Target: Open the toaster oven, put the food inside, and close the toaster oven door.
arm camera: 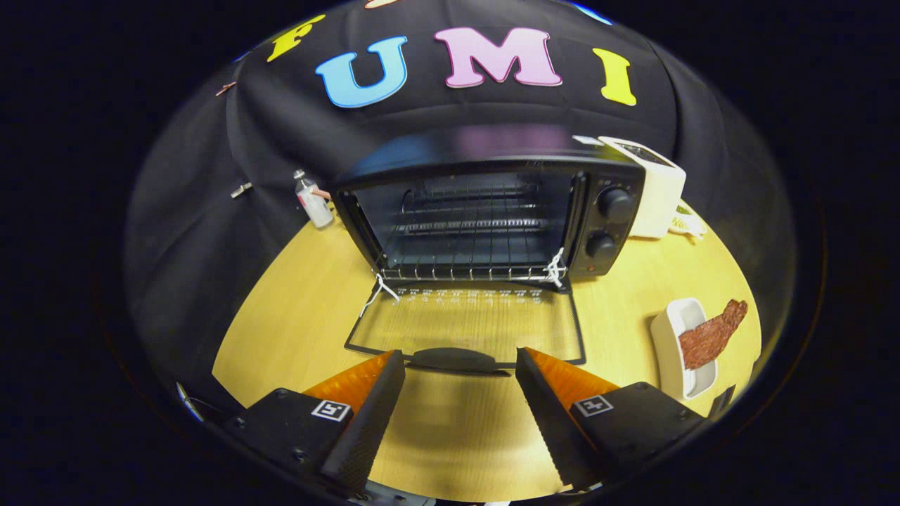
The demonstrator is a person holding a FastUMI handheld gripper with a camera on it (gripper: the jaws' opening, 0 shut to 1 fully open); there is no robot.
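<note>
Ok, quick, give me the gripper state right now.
Gripper: open, jaws spread wide and holding nothing, hovering just short of the handle of the lowered toaster oven door.

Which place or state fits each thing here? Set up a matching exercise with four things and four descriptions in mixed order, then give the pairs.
Things:
1. toaster oven door
2. strip of food
3. small bottle
4. gripper

Descriptions:
A. lies across the white dish
B. folded down flat on the table
C. jaws open, holding nothing, just short of the door handle
D. stands left of the toaster oven

Pairs: 1-B, 2-A, 3-D, 4-C
</note>
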